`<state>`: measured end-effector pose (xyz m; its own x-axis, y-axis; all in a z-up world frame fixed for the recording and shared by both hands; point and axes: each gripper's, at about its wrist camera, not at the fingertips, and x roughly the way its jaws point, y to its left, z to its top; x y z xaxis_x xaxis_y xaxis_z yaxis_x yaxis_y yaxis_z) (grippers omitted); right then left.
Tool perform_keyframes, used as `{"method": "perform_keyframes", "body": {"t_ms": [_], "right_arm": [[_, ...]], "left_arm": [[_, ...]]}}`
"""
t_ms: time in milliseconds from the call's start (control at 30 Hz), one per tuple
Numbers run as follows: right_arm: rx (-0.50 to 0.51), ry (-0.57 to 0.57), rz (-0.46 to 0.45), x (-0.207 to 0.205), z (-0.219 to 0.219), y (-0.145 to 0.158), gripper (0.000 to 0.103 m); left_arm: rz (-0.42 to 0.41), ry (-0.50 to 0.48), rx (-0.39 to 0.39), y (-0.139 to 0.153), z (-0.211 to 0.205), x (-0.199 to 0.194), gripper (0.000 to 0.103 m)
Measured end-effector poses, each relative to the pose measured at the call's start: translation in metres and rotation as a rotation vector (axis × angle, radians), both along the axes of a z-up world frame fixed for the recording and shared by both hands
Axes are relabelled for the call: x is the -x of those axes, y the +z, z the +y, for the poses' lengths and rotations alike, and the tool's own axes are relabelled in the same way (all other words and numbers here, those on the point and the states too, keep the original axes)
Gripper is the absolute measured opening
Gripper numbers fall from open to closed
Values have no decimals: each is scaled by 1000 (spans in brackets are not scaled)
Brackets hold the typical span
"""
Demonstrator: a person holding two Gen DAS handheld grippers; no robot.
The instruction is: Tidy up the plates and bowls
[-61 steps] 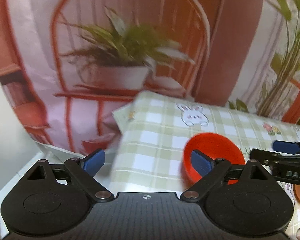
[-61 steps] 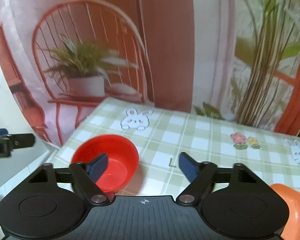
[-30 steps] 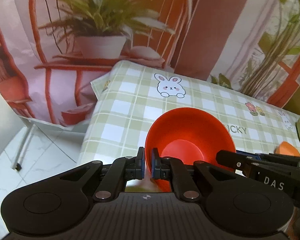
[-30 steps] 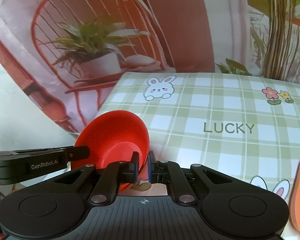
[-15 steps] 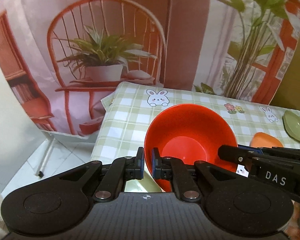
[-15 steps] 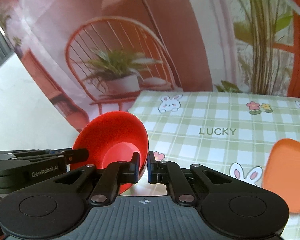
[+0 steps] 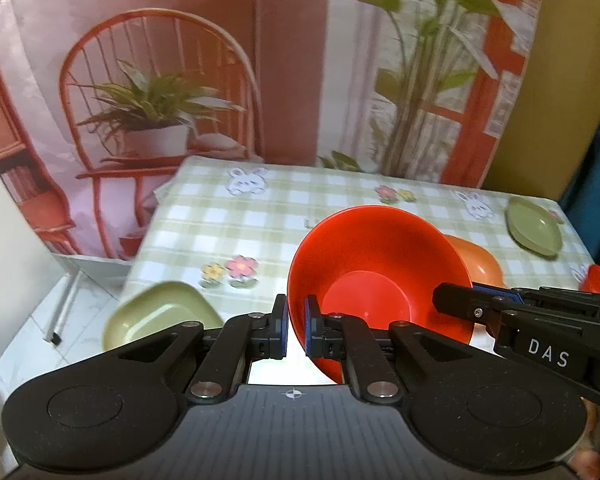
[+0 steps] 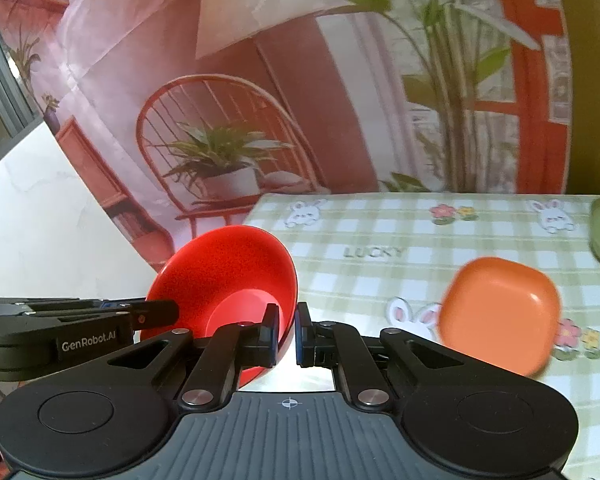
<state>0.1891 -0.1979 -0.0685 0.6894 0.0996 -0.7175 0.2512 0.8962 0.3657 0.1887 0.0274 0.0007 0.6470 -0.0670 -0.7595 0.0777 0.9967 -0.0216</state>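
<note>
Left wrist view showed both the left tool (image 7: 296,330) and right tool (image 8: 286,334) clamped on opposite rim edges of the red bowl (image 7: 376,276), held above the counter (image 7: 260,232); beyond the bowl, the orange plate (image 8: 500,316) and green plates (image 7: 534,228) apparently remained unsorted.

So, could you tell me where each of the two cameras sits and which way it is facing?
Left wrist: sits on the left gripper, looking forward and down along its fingers at the red bowl whose rim it clamps, and the checked tablecloth; the right gripper shows at the right edge.
Right wrist: sits on the right gripper, looking forward and down at the bowl's opposite rim and an orange plate; the left gripper shows at the left edge.
Shared: the bowl, tablecloth, orange plate.
</note>
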Motion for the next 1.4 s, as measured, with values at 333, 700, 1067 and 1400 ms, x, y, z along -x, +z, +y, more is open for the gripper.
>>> {"method": "perform_keyframes", "body": {"t_ms": [333,700,1067,1400], "right_arm": [[-7,-92,28,65,-28,-17,7],[10,-197,81,130,-57,-38,7],[-7,-218,158,141,-56,-73,8],[4,-210,202,138,-52,-93,8]], "left_arm": [[28,-92,53,-19,-43,23,9],[116,-170,159,-58,-74,41,10],[152,-139,140,-90,-78,47,10],[172,-118,147,-109,-76,46,10]]}}
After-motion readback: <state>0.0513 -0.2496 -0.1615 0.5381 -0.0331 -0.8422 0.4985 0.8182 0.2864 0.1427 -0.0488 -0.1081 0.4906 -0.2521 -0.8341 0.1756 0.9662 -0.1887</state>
